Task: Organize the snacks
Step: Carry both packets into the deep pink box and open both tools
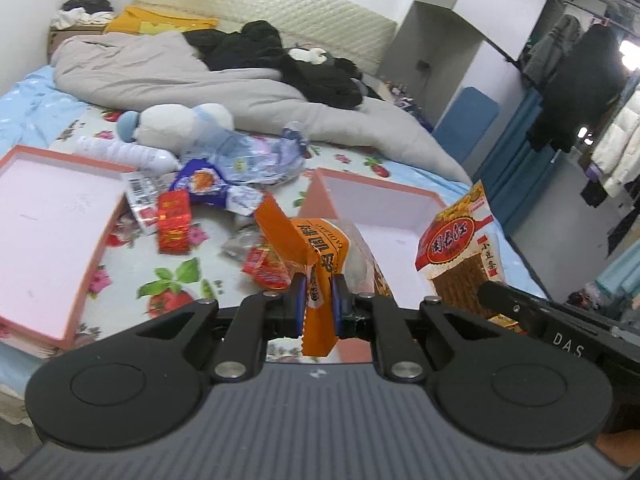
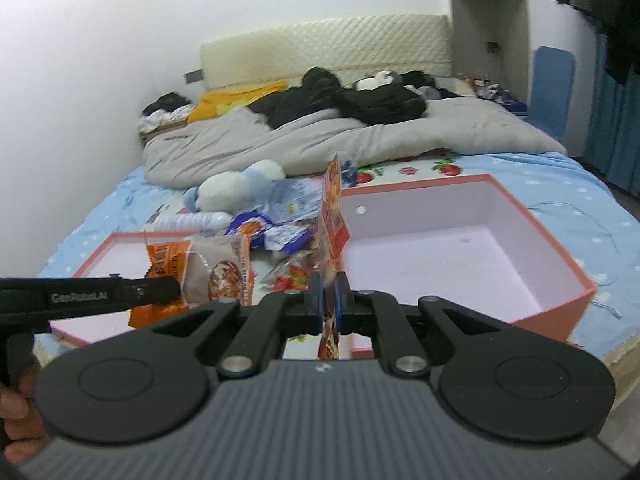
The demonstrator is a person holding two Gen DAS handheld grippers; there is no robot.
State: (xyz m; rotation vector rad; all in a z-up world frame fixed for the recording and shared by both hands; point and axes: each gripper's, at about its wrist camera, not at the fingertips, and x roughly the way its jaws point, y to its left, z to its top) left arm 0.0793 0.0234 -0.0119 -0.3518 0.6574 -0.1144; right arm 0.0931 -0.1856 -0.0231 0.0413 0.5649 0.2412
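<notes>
My left gripper (image 1: pixel 318 286) is shut on an orange snack packet (image 1: pixel 320 256) and holds it above the bed near the deep pink box (image 1: pixel 316 196). The packet also shows in the right wrist view (image 2: pixel 208 272). My right gripper (image 2: pixel 330 284) is shut on a red-labelled tofu-strip packet (image 2: pixel 332 216), held edge-on beside the deep pink box (image 2: pixel 556 252). That packet shows face-on in the left wrist view (image 1: pixel 460 248). Several loose snacks (image 1: pixel 200 196) lie on the floral sheet between the two boxes.
A shallow pink box lid (image 1: pixel 92 256) lies at the left. A plush toy (image 1: pixel 176 124), a plastic bottle (image 1: pixel 128 152), a grey duvet (image 1: pixel 248 96) and dark clothes (image 1: pixel 320 72) lie behind. The bed edge drops off at the right, by blue curtains (image 1: pixel 516 160).
</notes>
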